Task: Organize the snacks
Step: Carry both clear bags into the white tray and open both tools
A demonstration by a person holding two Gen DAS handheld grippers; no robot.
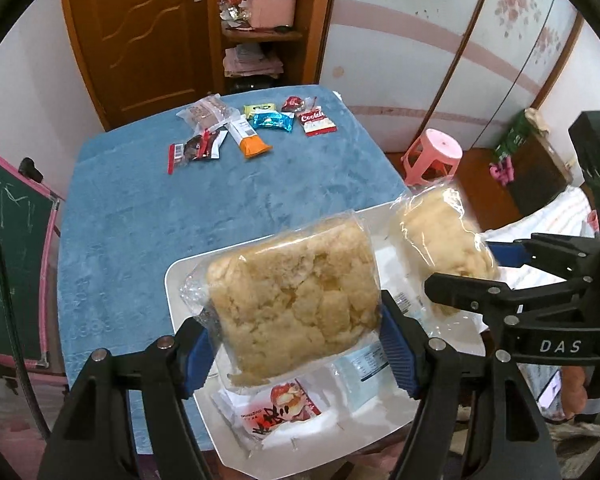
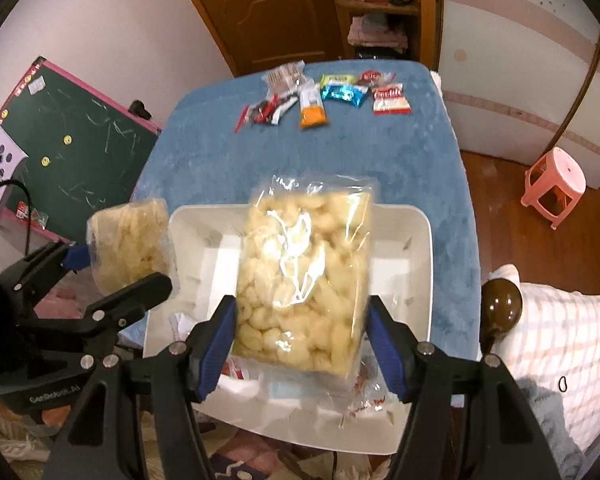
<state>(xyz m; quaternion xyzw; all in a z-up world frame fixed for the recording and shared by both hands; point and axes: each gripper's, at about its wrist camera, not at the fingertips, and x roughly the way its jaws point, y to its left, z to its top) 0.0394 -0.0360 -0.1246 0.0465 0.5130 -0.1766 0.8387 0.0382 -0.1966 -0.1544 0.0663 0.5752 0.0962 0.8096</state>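
The left tool (image 1: 296, 344) is clamped on a clear bag of crumbly golden snack (image 1: 296, 300), held above the white tray (image 1: 180, 276) at the worktop's (image 1: 140, 220) six o'clock edge. The right tool (image 2: 300, 340) grips a clear bag of pale puffs (image 2: 304, 276) over the same tray. Small wrapped snacks (image 1: 252, 128) lie clustered at twelve o'clock, well apart from the tray.

A lived-in home bedroom: a wooden door (image 1: 140, 36), a cluttered wooden shelf (image 1: 260, 32), a floral sliding wardrobe (image 1: 480, 40), a child's green chalkboard (image 2: 76, 140), a pink plastic stool (image 2: 554, 186), and a checked bedspread (image 2: 572, 344) beside the blue-clothed counter (image 1: 180, 208).
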